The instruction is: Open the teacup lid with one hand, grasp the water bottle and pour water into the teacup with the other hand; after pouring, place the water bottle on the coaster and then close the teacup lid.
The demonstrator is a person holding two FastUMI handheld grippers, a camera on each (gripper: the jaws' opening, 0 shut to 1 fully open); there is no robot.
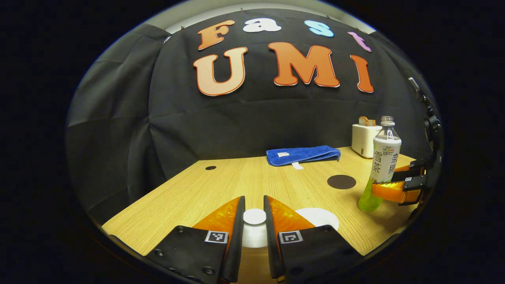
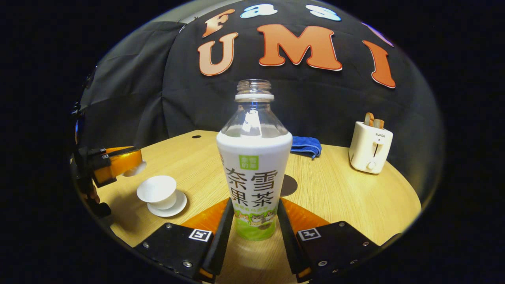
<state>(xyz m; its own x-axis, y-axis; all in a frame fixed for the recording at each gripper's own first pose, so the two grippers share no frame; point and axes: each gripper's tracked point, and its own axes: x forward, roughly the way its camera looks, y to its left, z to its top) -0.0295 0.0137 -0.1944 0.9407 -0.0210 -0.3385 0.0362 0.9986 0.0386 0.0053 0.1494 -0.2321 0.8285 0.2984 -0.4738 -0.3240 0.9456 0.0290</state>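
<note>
White teacup lid [image 1: 254, 216] pinched in left hand-held gripper [image 1: 254, 221] – right hand-held gripper [image 2: 252, 221] clamps the upright water bottle [image 2: 254, 165]

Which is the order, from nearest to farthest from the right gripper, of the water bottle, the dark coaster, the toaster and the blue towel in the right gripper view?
1. Water bottle: between the right gripper fingers.
2. Dark coaster: just behind the bottle, slightly right.
3. Toaster: far right on the table.
4. Blue towel: at the table's back edge.
Toaster and towel are close to call.

Capless water bottle [image 2: 254, 169] upright on table; white teacup [image 2: 157, 191] open on saucer; lid [image 1: 254, 217] lifted; dark coaster [image 1: 341, 182] bare.
</note>
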